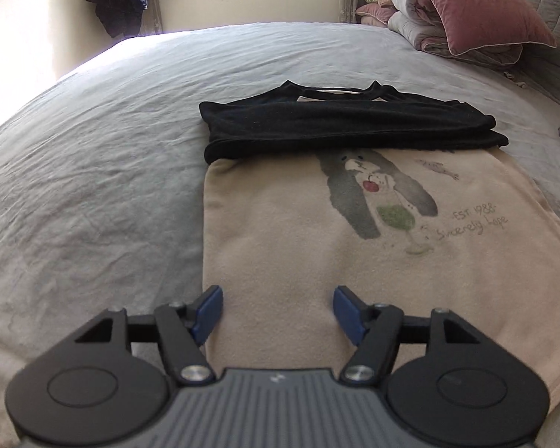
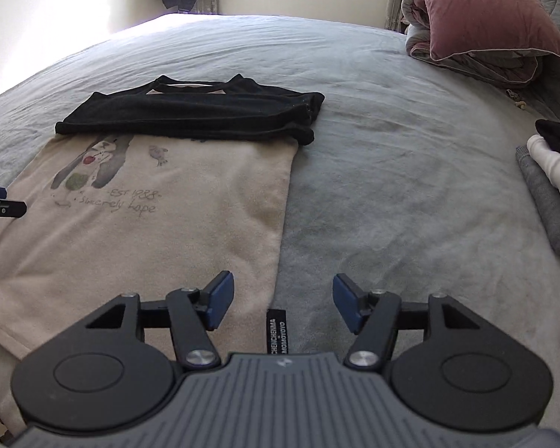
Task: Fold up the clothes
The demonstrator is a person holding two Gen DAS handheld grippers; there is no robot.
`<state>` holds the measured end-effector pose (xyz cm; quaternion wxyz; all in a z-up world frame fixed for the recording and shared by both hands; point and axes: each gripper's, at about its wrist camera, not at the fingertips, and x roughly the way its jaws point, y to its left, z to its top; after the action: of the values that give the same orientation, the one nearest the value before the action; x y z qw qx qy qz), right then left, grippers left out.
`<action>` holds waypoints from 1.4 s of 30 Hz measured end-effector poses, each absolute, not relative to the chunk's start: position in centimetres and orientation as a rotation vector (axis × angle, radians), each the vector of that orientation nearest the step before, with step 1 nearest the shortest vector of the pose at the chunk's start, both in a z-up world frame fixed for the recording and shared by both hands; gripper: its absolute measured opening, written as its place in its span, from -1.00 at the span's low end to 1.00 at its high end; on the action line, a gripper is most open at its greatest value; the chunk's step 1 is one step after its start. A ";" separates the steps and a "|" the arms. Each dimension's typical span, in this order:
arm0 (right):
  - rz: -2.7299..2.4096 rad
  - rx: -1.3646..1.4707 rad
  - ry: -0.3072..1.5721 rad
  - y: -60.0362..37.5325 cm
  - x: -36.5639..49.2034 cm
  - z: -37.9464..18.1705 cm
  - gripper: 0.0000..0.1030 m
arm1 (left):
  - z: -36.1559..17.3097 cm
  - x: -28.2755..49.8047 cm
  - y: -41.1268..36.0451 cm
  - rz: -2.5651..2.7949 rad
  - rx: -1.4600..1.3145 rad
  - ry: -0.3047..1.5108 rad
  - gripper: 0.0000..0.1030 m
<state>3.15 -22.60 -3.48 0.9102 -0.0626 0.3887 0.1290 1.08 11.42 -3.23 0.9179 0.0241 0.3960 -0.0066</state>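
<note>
Hovering low over the near hem of the beige shirt [image 1: 373,261], the left hand-held gripper [image 1: 278,311] has its blue-padded jaws spread wide with nothing between them; its left pad sits at the shirt's left edge, the right pad above the cloth. The right hand-held gripper [image 2: 283,304] is likewise spread apart and empty, straddling the shirt's right edge, with a small black label [image 2: 277,332] just below its gap. The shirt lies flat on the grey bed [image 2: 410,171], print side up, stretching away from both grippers. Further off, its black sleeves [image 1: 347,127] are folded across the chest, reaching to the collar. To the right lie folded clothes [image 2: 548,205]. Beyond, a pink pillow [image 1: 478,7] leans on rolled quilts near the headboard.
</note>
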 end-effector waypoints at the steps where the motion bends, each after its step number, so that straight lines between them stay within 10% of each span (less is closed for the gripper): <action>1: 0.268 -0.129 0.820 -22.8 2.8 -3.9 0.22 | -3.2 0.5 11.6 -0.020 0.047 0.810 0.30; 11: 0.324 -0.034 0.874 -25.3 -0.3 -4.2 0.18 | -2.9 -3.4 14.0 -0.143 -0.060 0.881 0.30; 26: 0.406 0.049 0.908 -26.1 -1.8 -4.2 -0.38 | -4.2 -6.7 16.9 -0.308 -0.220 0.858 0.12; 35: 0.460 0.005 0.885 -25.6 -2.4 -4.2 -0.79 | -4.5 -7.3 17.9 -0.385 -0.324 0.866 -0.76; 42: 0.488 0.097 0.850 -27.6 -3.2 -2.4 -0.83 | -4.2 -7.9 20.1 -0.418 -0.473 0.874 -0.86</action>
<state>-3.24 -27.59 -2.42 0.8812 0.0463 0.4081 0.2341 -7.90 20.10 -4.22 0.8582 -0.2251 0.4163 -0.1988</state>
